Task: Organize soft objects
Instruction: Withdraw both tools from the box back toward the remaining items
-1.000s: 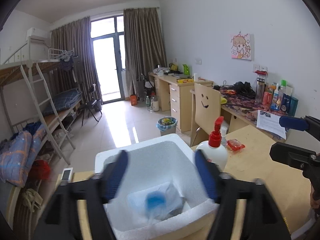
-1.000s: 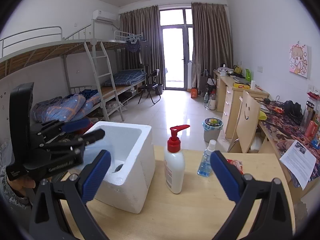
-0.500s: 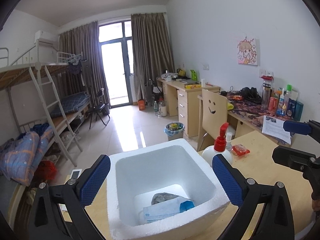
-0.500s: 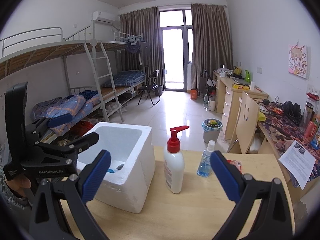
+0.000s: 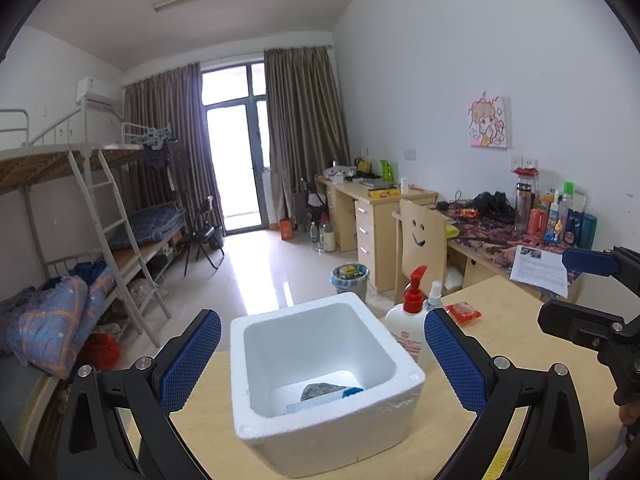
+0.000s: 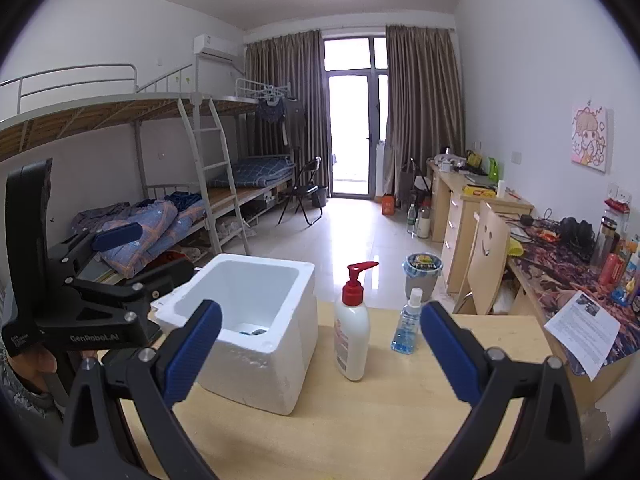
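A white foam box stands on the wooden table. At its bottom lie a blue-and-white soft packet and a grey soft thing. My left gripper is open and empty, held above and behind the box with its blue pads either side. The box also shows in the right wrist view. My right gripper is open and empty over the table, to the right of the box. The left gripper shows at the left there.
A white pump bottle with a red top and a small blue spray bottle stand right of the box. A red packet lies behind them. A paper sheet and a cluttered desk are at the right.
My left gripper opened, let the blue-and-white packet fall into the box, and pulled up and back. My right gripper stayed still.
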Available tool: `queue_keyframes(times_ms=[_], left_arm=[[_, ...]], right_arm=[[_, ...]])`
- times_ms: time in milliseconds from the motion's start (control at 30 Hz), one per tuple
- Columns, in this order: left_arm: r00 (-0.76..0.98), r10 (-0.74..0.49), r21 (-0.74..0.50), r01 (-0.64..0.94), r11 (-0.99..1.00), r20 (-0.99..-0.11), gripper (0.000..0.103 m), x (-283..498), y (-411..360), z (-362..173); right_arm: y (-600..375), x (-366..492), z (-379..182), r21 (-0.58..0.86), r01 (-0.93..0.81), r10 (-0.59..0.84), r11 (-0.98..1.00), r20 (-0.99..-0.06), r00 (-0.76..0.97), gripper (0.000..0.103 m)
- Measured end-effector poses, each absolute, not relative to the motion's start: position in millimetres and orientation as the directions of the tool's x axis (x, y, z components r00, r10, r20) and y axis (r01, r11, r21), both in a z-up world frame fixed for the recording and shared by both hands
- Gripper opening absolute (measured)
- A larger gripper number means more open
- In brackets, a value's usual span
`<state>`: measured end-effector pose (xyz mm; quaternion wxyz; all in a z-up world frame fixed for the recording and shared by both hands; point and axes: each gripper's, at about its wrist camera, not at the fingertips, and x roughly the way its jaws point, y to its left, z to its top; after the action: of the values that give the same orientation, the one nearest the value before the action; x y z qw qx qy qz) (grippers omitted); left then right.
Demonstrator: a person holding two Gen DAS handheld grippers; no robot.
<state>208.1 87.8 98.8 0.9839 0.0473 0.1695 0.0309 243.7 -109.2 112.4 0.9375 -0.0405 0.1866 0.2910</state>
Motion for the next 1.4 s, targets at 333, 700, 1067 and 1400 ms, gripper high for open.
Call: queue_keyframes(times_ms=[333, 700, 1067, 1400], left_arm=[[0.950, 0.064, 0.123, -0.027, 0.992, -0.307, 0.102, 160.1, 69.7, 107.5], [0.961, 0.029, 0.120, 0.004, 0.993, -0.274, 0.102, 104.9, 53.5, 117.3], [0.970, 0.016, 0.120, 0.013, 0.993, -0.243, 0.102, 55.0, 38.2, 107.2], [0.970, -0.011, 0.110, 0.039, 0.993, -0.243, 0.102, 23.0, 31.8, 87.9]], right_arm=[[-122.1, 200.5, 118.8, 0.021, -0.568, 0.541, 0.823, -0.338, 0.770, 0.102], [-136.0, 154.7, 124.4, -0.003, -0.564, 0.538, 0.826, -0.298, 0.789, 0.102], [-145.1, 116.0, 115.4, -0.017, -0.569, 0.542, 0.822, -0.282, 0.792, 0.102], [-151.7, 83.6, 100.1, -0.014, -0.579, 0.554, 0.815, -0.269, 0.788, 0.102]])
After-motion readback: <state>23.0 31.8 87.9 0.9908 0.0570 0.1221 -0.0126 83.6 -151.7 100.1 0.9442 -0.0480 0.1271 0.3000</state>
